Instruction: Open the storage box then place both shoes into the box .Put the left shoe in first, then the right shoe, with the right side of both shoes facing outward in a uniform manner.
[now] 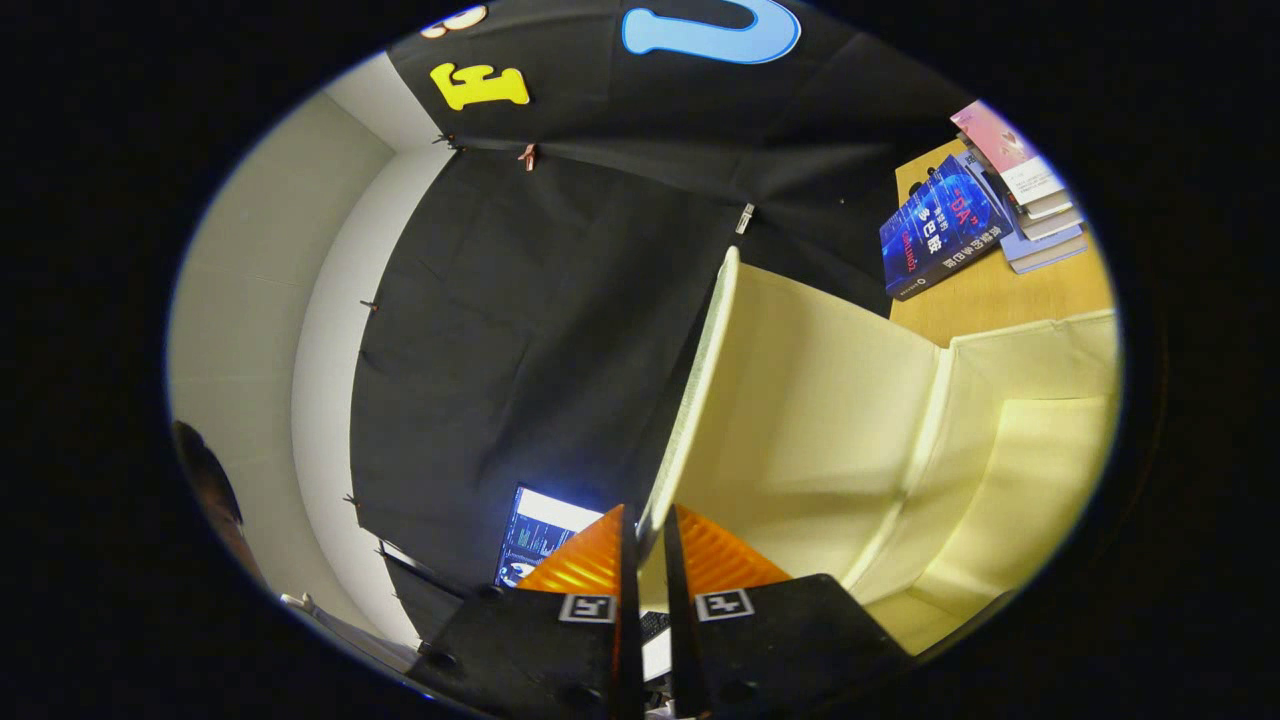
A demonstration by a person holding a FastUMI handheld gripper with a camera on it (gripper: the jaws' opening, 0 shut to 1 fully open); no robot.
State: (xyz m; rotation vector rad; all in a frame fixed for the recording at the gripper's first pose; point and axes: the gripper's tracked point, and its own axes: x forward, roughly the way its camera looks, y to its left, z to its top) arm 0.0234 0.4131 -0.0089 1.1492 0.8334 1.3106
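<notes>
I have the claw (648, 520) pinched on the edge of the storage box's lid (700, 370), both fingers (628, 590) pressing on the thin pale panel from either side with hardly any gap left between them. The lid stands raised, edge-on to my camera, running up and away from the fingertips toward the black cloth wall (540, 320). On its right face I see smooth cream lining.

The storage box (1010, 450) itself lies to the right of the fingers and beyond them, open, its cream inner walls folding into a corner and its floor showing pale yellow. I cannot make out any shoe inside from here.

Past the box, a wooden surface (1000, 290) carries a small stack of books (1030, 200); a dark blue book (940, 230) leans against the stack, just beside the box's far wall.

To the left of the fingers and beyond them, low against the cloth wall, a lit screen (540, 535) glows. Clips (744, 218) hold the cloth together above the top of the lid. Further left a plain white wall (250, 300) curves away, and a person's head (210, 490) shows at its lower end, well apart from the box.
</notes>
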